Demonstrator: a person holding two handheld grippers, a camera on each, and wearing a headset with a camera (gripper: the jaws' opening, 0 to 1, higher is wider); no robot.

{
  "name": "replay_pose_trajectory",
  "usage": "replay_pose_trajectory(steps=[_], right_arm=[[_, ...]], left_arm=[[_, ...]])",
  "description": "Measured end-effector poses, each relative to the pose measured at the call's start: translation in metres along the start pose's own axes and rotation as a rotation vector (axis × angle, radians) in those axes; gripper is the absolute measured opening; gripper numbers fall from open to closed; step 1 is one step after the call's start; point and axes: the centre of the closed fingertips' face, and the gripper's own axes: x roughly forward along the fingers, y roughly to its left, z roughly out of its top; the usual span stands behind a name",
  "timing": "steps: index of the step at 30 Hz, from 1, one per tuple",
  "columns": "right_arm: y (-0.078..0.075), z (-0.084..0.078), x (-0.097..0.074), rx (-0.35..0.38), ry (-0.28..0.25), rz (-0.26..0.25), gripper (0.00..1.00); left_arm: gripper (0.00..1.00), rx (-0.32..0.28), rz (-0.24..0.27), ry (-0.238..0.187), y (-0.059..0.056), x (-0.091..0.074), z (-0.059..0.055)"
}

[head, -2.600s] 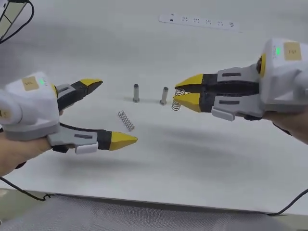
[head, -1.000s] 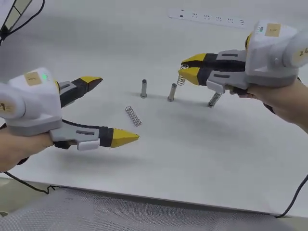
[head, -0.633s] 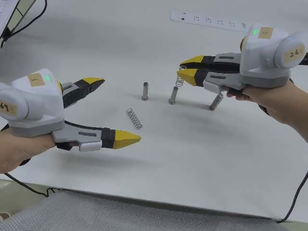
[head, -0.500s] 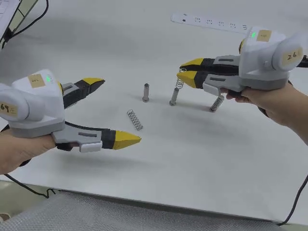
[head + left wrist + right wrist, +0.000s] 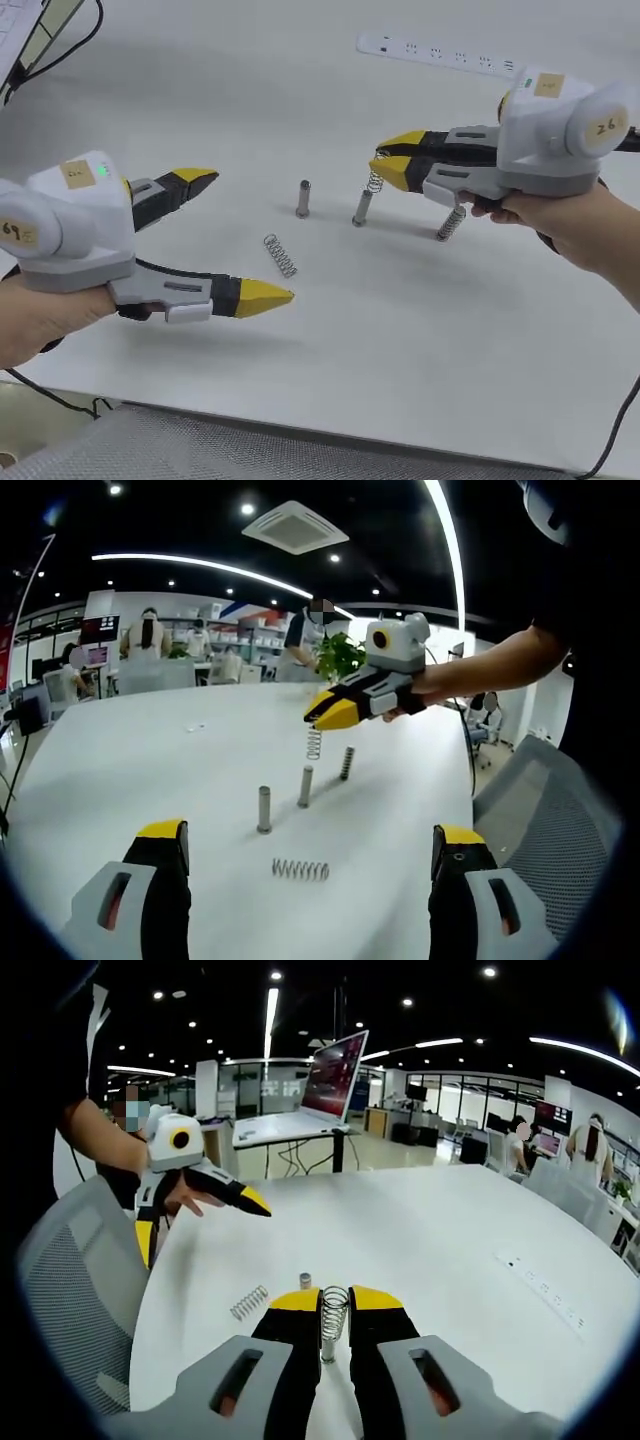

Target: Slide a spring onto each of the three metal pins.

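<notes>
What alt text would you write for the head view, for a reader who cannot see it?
The right gripper, shut on a spring, holds it over the top of the middle pin on a white table. The far-right pin already wears one, the left pin is bare, and a loose spring lies near the open left gripper.

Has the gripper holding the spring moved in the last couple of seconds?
Yes. The right gripper rose from beside the middle pin and now holds its spring just above that pin's top.
</notes>
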Motion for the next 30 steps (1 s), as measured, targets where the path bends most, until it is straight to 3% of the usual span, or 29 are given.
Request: replay_pose_trajectory(steps=[30], right_arm=[[-0.0005, -0.0088, 0.0076, 0.034, 0.015, 0.000, 0.07]], left_arm=[[0.99, -0.009, 0.007, 0.006, 0.0008, -0.0044, -0.0036]])
